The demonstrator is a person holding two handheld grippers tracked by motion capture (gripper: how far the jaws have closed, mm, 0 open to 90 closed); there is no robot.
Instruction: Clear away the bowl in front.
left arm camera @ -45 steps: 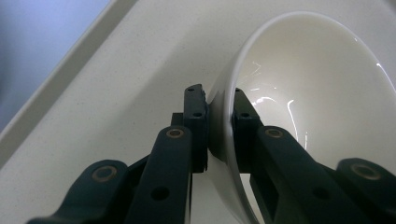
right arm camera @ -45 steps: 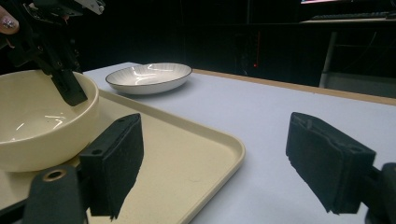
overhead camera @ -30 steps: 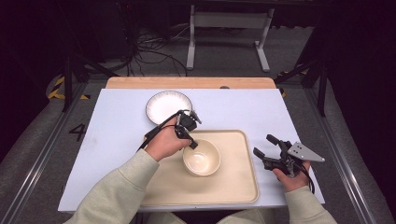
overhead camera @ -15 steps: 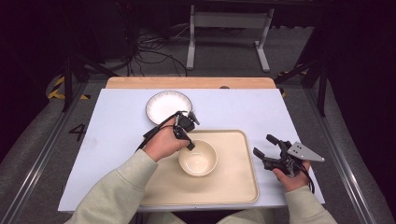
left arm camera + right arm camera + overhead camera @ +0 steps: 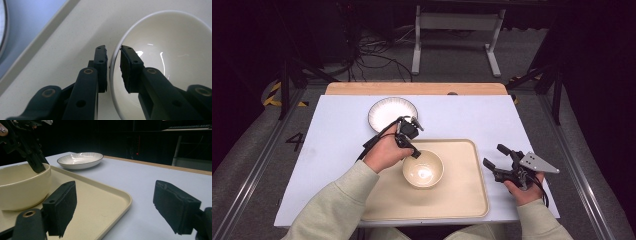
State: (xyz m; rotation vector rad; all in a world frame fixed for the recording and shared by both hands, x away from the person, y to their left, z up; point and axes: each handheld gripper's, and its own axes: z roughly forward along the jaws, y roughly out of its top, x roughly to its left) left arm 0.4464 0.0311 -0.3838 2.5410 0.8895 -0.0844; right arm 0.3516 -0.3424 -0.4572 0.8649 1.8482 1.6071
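Bowl (image 5: 423,169) sits centre frame on tray (image 5: 462,200). Left gripper (image 5: 113,53) fingers straddle its rim, just been opening, pads barely clear. Right gripper (image 5: 501,161), lower right, fingers wide, empty.

This looks like a lab or test room, not a home. The table (image 5: 337,130) stands on a grey floor between metal rails (image 5: 247,175), with loose cables (image 5: 372,55) and a metal stand (image 5: 457,30) in the dark behind.
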